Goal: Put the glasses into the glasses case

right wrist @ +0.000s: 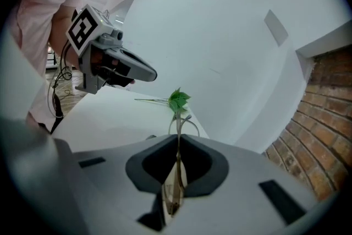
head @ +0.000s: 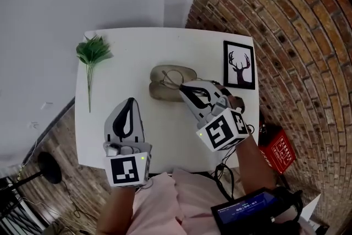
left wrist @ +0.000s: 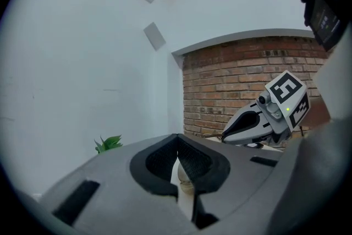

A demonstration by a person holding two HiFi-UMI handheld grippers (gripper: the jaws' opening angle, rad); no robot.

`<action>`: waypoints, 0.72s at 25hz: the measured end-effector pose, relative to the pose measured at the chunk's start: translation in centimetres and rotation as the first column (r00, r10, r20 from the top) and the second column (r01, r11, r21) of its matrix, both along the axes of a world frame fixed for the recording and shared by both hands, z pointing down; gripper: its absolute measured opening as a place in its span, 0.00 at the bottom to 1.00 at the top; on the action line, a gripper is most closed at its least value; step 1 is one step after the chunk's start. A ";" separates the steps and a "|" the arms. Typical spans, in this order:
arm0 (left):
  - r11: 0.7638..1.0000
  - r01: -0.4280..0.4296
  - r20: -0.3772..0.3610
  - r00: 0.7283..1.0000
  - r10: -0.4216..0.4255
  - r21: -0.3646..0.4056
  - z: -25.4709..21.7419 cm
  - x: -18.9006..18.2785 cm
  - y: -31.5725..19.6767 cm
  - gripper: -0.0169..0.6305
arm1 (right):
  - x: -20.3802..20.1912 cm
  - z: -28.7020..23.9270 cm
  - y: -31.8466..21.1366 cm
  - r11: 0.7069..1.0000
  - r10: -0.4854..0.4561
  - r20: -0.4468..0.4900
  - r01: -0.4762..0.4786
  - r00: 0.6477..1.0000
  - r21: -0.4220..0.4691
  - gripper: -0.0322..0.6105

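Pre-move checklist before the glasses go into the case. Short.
1. Grip on the glasses: ok, the right tongs are shut on the thin frame.
2. Right tongs at the glasses case: ok, the tips sit at its right edge.
3. Case open: cannot tell, the right gripper covers part of it.
4. Left tongs free: ok, shut, empty and apart from the case.
5. Clutter: ok, the plant sprig and framed picture lie away from the case.
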State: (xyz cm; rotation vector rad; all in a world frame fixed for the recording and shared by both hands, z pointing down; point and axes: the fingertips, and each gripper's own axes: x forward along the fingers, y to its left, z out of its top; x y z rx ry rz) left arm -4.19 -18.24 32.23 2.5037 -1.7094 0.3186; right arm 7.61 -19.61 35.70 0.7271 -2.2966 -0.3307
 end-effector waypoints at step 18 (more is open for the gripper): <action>0.989 0.067 -0.018 0.997 -0.070 -0.129 5.3 0.1 -2.9 0.04 | -1.1 7.6 -1.7 0.979 -0.146 -0.019 0.142 0.989 -0.147 0.08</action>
